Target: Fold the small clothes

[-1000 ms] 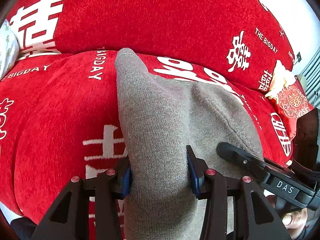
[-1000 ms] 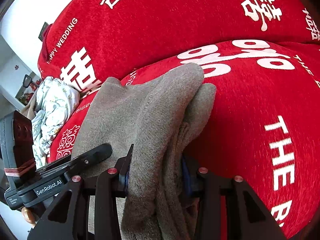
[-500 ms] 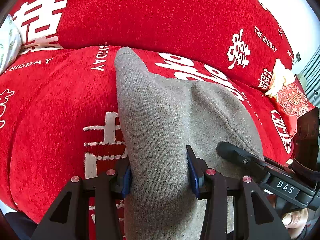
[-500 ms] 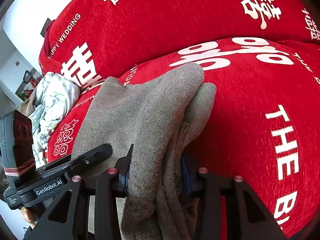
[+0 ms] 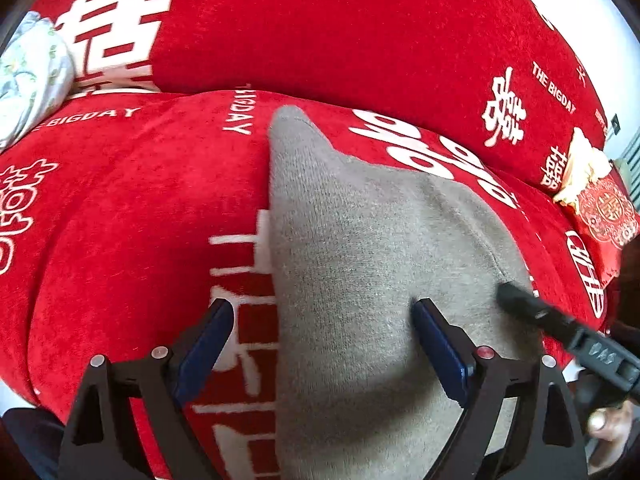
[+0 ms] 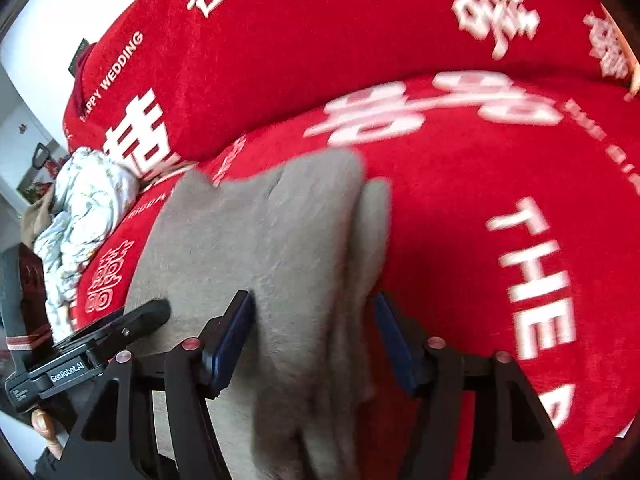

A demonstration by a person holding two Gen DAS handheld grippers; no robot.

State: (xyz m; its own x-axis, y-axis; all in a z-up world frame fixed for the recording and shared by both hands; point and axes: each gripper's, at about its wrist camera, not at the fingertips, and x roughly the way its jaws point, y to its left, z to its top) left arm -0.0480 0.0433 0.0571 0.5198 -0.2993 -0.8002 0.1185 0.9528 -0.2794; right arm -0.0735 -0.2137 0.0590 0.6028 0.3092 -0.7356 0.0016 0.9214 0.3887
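A grey knitted garment (image 5: 360,264) lies folded on the red sofa seat (image 5: 120,240). It also shows in the right wrist view (image 6: 260,248), with its layered edge on the right. My left gripper (image 5: 322,320) is open, its jaws wide apart over the garment's left edge. My right gripper (image 6: 312,316) is open, its jaws either side of the garment's right folded edge. Each gripper shows in the other's view, the right one (image 5: 560,328) and the left one (image 6: 100,340).
The sofa has a red cover with white lettering, and its backrest (image 5: 320,40) rises behind the garment. A pale floral cloth (image 6: 84,216) lies bunched at the left end. A red round-patterned cushion (image 5: 604,208) sits at the right end.
Both grippers have opened and let go of the grey garment, which now lies flatter on the seat. Both views have shifted slightly.
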